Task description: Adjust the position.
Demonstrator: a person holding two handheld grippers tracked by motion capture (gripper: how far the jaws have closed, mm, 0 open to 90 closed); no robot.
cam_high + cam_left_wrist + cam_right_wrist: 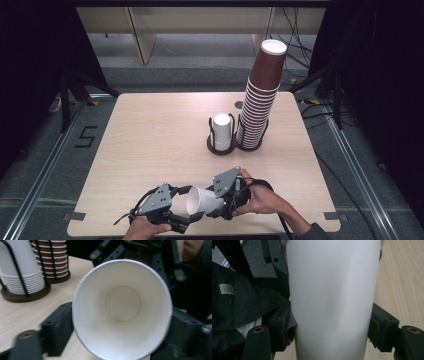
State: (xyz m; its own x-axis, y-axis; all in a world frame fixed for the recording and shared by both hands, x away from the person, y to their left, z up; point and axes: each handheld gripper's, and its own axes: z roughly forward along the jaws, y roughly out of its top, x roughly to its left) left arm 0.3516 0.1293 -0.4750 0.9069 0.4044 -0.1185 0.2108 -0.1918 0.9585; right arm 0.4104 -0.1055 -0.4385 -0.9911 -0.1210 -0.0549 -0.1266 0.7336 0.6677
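A white paper cup [202, 201] lies on its side in the air just above the table's front edge, held between both grippers. My right gripper [216, 199] is shut on its tapered body; in the right gripper view the pads [283, 330] press the cup [332, 302] from both sides. My left gripper [189, 204] comes from the mouth end. In the left gripper view I look straight into the cup [122, 305], and both jaws of the left gripper [122, 335] lie against its outer wall near the rim.
On the light wooden table [150, 135], a short stack of white cups [221, 132] sits in a black wire holder at the back right. Beside it stands a tall leaning stack of brown cups [262, 95]. Both stacks also show in the left gripper view, white [22, 272] and brown [52, 260].
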